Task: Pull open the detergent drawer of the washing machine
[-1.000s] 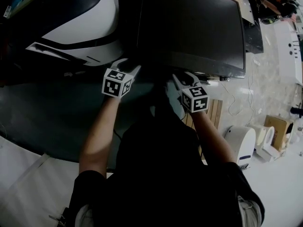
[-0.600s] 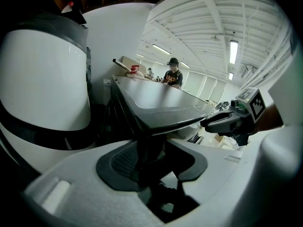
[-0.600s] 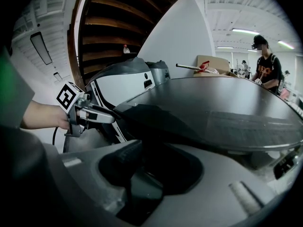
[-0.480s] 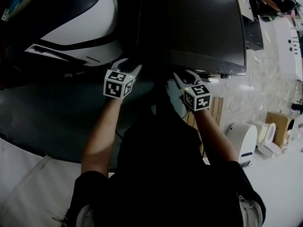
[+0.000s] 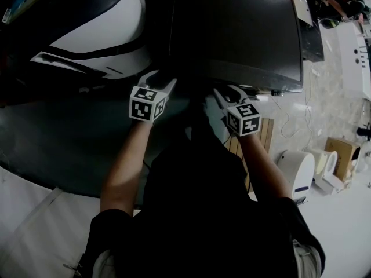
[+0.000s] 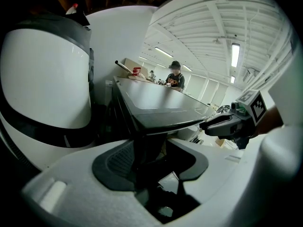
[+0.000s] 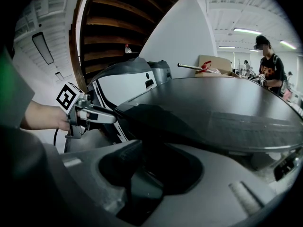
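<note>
The dark washing machine (image 5: 232, 33) stands straight ahead, and both grippers sit at the front edge of its lid. My left gripper (image 5: 159, 80) is at the machine's front left corner. Its jaws have just been opening and now stand wide, with the dark front edge under the lid (image 6: 156, 126) between the pads and no visible press on it. My right gripper (image 5: 226, 92) is a little to the right along the same edge, jaws apart on either side of the dark front panel (image 7: 156, 141). I cannot make out the detergent drawer itself in the shadow.
A white machine with a black band (image 5: 98, 33) stands close on the left. On the floor to the right are wooden slats (image 5: 264, 135), a white cylindrical appliance (image 5: 295, 175), a cardboard box (image 5: 339, 155) and a cable. A person (image 7: 270, 65) stands behind the machine.
</note>
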Demonstrator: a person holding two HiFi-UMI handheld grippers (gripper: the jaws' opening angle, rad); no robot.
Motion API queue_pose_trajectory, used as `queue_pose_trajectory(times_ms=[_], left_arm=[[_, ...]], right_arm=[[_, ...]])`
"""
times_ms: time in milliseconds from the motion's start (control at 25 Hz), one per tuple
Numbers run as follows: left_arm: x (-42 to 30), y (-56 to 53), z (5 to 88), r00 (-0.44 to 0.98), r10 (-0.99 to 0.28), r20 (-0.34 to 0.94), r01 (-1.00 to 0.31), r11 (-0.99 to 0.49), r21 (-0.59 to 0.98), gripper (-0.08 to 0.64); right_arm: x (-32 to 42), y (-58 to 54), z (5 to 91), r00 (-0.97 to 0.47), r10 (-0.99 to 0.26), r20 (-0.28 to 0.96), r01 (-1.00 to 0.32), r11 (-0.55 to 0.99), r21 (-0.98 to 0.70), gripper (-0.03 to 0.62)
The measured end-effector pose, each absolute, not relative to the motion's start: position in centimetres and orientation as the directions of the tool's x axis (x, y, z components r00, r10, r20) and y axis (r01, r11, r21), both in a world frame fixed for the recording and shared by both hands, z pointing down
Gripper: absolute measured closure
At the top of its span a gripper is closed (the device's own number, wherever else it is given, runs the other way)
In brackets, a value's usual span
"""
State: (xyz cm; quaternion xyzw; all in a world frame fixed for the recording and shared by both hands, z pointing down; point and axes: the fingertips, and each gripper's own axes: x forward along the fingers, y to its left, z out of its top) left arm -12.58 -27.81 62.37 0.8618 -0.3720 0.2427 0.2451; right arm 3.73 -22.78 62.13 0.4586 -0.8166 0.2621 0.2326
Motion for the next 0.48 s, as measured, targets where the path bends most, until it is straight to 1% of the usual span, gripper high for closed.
queue_pose_trajectory(times_ms=[480], left_arm=[[-12.67,-27.39,62.23,0.605,-0.522,0.601,-0.762,-0.599,0.247,0.353]], right_arm=[[3.62,-22.42,62.03,-0.498,-0.601,0.625,-0.852,0.472,-0.224,0.459]])
